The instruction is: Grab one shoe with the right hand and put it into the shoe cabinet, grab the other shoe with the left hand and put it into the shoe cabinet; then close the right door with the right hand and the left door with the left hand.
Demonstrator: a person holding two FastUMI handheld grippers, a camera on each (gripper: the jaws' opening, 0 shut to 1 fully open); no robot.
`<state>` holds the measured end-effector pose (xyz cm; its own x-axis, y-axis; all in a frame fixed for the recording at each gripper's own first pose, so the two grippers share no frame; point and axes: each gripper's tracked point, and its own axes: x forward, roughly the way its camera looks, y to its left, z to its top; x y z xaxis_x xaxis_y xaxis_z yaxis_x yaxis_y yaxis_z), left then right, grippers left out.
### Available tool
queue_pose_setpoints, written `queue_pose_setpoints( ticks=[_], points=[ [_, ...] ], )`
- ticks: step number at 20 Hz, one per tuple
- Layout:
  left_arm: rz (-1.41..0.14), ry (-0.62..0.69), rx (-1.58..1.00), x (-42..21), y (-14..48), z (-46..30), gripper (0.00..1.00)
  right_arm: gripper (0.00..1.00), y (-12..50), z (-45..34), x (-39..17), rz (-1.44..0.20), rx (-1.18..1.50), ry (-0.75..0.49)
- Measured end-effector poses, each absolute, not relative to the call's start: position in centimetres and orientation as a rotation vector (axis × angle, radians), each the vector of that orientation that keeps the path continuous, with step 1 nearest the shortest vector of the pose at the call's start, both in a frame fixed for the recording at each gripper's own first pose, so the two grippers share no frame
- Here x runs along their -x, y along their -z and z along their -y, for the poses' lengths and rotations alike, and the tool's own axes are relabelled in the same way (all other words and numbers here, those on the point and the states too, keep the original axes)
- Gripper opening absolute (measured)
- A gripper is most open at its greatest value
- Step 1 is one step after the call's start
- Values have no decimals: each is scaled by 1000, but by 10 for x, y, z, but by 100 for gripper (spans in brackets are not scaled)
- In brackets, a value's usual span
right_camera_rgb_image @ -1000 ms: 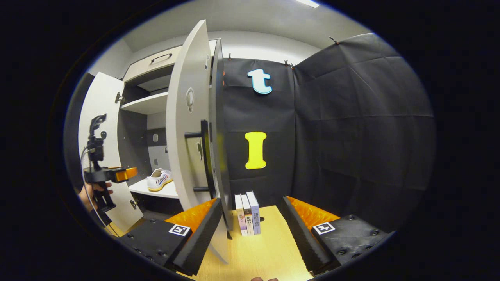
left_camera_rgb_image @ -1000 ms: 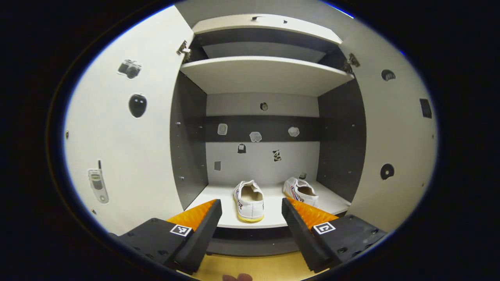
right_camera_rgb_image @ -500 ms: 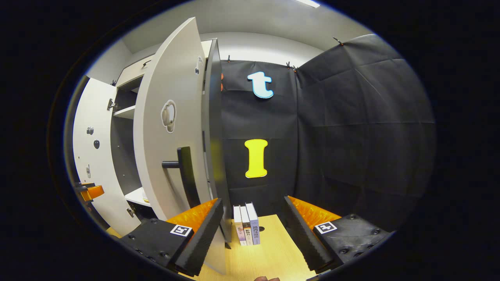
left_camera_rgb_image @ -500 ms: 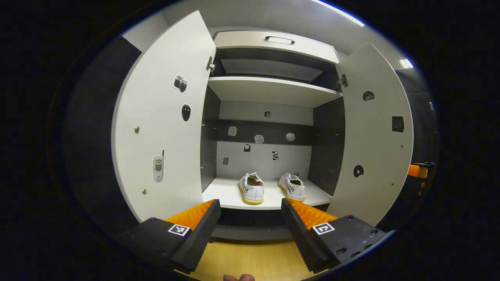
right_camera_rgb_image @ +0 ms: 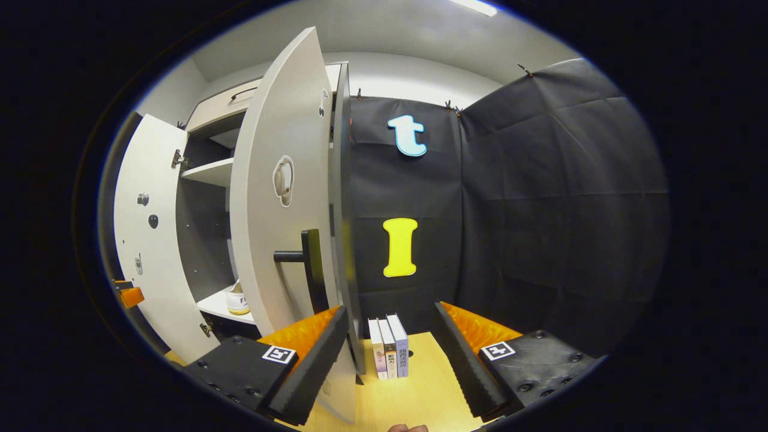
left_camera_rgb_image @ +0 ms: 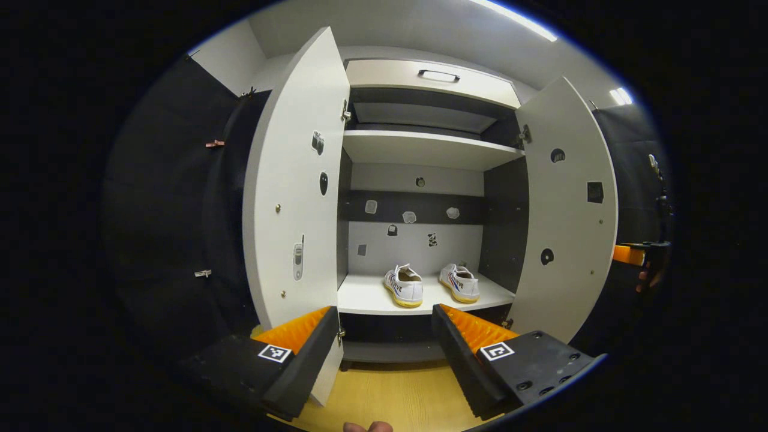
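Note:
Two white shoes (left_camera_rgb_image: 404,286) (left_camera_rgb_image: 459,282) stand side by side on the lower shelf (left_camera_rgb_image: 366,298) of the shoe cabinet, heels toward me. Both doors stand open: the left door (left_camera_rgb_image: 294,180) and the right door (left_camera_rgb_image: 567,210). My left gripper (left_camera_rgb_image: 384,339) is open and holds nothing, well back from the cabinet over the wooden floor. My right gripper (right_camera_rgb_image: 390,345) is open too, at the outer side of the right door (right_camera_rgb_image: 282,216), whose dark handle (right_camera_rgb_image: 309,270) is just above its left finger. One shoe (right_camera_rgb_image: 238,300) peeks out past that door.
Three books (right_camera_rgb_image: 389,354) stand on the wooden floor (right_camera_rgb_image: 420,390) against the black cloth wall, right of the right door. An upper shelf (left_camera_rgb_image: 429,150) and a drawer front with a handle (left_camera_rgb_image: 438,75) top the cabinet. The right gripper (left_camera_rgb_image: 636,255) and its hand show beyond the right door.
My left gripper has drawn back from the cabinet, so the shoes look smaller and both doors show in full. The right gripper has shifted slightly beside the right door's outer face.

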<state>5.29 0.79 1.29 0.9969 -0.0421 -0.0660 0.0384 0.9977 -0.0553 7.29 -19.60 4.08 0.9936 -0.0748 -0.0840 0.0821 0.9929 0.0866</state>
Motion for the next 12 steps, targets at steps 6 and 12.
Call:
queue_pose_setpoints(
  ticks=[6,12],
  points=[
    [-54,39,71,-34,-16,-34,98,97,-41,163,-68,-70,-109,66],
    [-64,6,76,-15,-12,-67,98,98,-41,110,-73,-64,-118,-4]
  ],
)
